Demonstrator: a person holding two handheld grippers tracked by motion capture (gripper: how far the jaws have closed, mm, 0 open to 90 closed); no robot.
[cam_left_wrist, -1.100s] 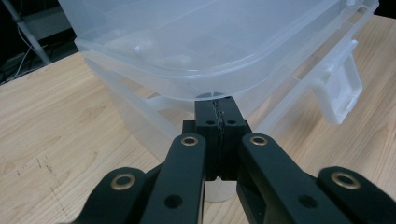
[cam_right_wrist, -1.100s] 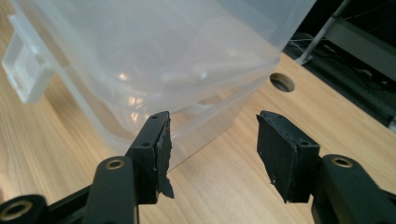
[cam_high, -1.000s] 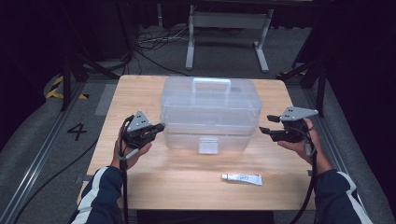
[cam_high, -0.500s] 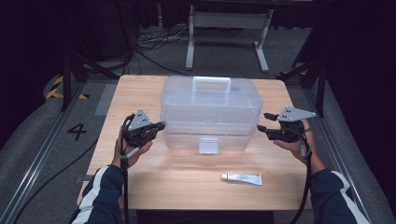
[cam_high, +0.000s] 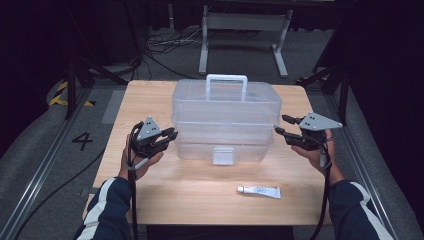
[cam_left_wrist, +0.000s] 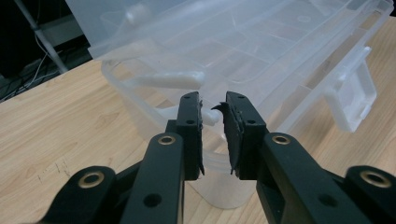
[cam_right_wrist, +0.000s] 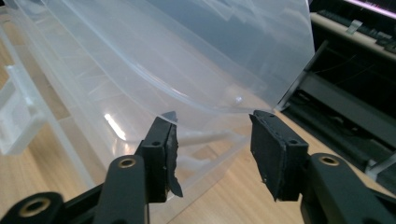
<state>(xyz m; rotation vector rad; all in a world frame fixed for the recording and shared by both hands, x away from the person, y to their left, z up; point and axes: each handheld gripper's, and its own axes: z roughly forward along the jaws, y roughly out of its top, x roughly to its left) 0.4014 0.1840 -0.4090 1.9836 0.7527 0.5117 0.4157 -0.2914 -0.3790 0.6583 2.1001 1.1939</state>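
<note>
Clear plastic box (cam_high: 225, 120), white tube (cam_high: 258, 191) with unreadable print, floor numeral 4 (cam_high: 82, 141)

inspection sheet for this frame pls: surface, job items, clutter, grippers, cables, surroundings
Surface: wooden table, bare apart from the items below.
Job's things: clear plastic box mid-table, white handle on top, front latch down.
Clutter: small white tube lying flat near the front edge, apart from the box.
Grippers: left gripper at the box's left end, jaws just opening, a narrow gap around a small white nub on the box, pads not pressing. Right gripper at the right end, jaws closing, wide apart with the lid's edge between them.
Cables: one trailing from each gripper; more cables on the floor behind the table.
Surroundings: dark room, metal stand behind, floor marked 4.
</note>
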